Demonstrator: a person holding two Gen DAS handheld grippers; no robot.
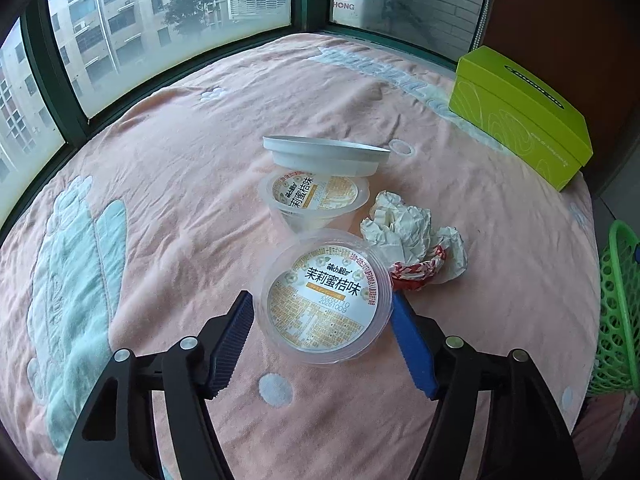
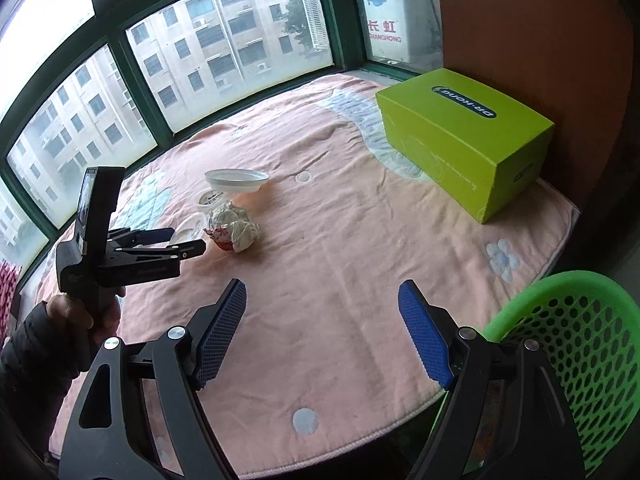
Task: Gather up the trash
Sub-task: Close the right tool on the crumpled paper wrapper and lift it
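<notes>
Beside the crumpled paper | jelly cup sits between left gripper pads, apparently clamped | right gripper wide, empty, farther from paper

Pink blanket, lime-green box, green basket.

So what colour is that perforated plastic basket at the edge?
Bright green; the right wrist view shows it best.

Green-framed windows from 9 to 12 o'clock show grey daylight and apartment blocks; a brown wall stands at 2.
</notes>
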